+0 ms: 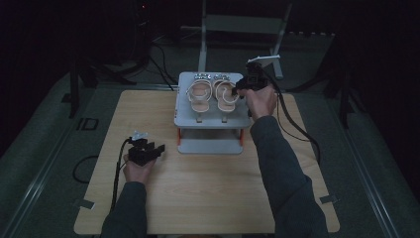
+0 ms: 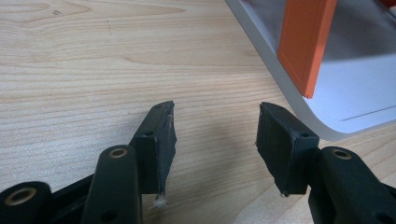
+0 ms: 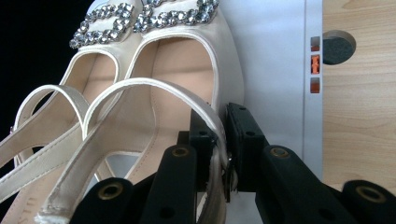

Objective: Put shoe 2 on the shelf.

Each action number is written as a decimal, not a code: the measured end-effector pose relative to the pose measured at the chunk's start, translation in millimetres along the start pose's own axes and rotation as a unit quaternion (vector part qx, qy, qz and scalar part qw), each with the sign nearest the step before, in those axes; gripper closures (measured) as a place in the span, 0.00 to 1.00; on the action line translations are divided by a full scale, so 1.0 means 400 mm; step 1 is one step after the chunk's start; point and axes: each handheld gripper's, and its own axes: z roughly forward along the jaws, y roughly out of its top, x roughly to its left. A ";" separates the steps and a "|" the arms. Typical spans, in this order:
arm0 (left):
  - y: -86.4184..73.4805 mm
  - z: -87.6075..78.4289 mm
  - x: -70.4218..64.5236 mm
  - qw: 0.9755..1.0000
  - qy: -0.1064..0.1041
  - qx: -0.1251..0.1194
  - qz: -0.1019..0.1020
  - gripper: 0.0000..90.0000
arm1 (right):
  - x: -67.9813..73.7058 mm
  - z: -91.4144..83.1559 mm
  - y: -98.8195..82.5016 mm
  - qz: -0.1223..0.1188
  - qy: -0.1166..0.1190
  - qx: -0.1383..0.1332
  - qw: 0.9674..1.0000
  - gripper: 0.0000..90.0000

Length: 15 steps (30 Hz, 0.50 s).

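Dark room, black backdrop, cables on a grey floor. Pale wood table (image 1: pixel 198 198), visible grain, rounded corners. Near its far edge sits a two-tier grey rack (image 1: pixel 210 121): smooth matte shelves with rounded corners, flat orange uprights (image 2: pixel 306 42) between tiers.

Top shelf holds a pair of cream sandals side by side, satin-looking finish, open toe, thin slingback straps, rhinestone buckles (image 3: pixel 144 16) at the toe end. Left sandal (image 1: pixel 199 95) sits free on the shelf. Right sandal (image 1: pixel 225 95) is next to it, toward the shelf's right side.

Right gripper (image 1: pixel 241 89): black jaws nearly closed, pinching the right sandal's slingback strap (image 3: pixel 219 135) at the heel end. In the right gripper view the strap runs between the pads, with both pressing on it. Whether the heel is off the shelf is hard to read in this dim light.

Left gripper (image 2: pixel 215 144): resting low over bare table, left of the rack's lower shelf, well apart from the shoes. Jaws spread wide, holding nothing. Pads are blocky black rubber, some white fluff stuck to the lower edge of one.
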 end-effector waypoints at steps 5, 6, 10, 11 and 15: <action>0.000 0.000 0.000 1.000 0.000 0.000 0.000 0.52 | -0.003 0.000 0.004 -0.004 0.006 0.005 1.000 0.87; 0.000 0.000 0.000 1.000 0.000 0.000 0.000 0.52 | -0.003 0.000 0.004 -0.004 0.008 0.006 1.000 0.86; 0.000 0.000 0.000 1.000 0.000 0.000 0.000 0.52 | -0.003 -0.006 0.006 -0.009 0.021 -0.005 1.000 0.75; 0.000 0.000 0.000 1.000 -0.001 0.000 0.000 0.52 | -0.002 -0.010 0.007 -0.012 0.022 -0.007 1.000 0.74; 0.000 0.000 0.000 1.000 0.000 0.000 0.000 0.52 | -0.004 -0.024 0.007 -0.015 0.026 -0.011 0.999 0.71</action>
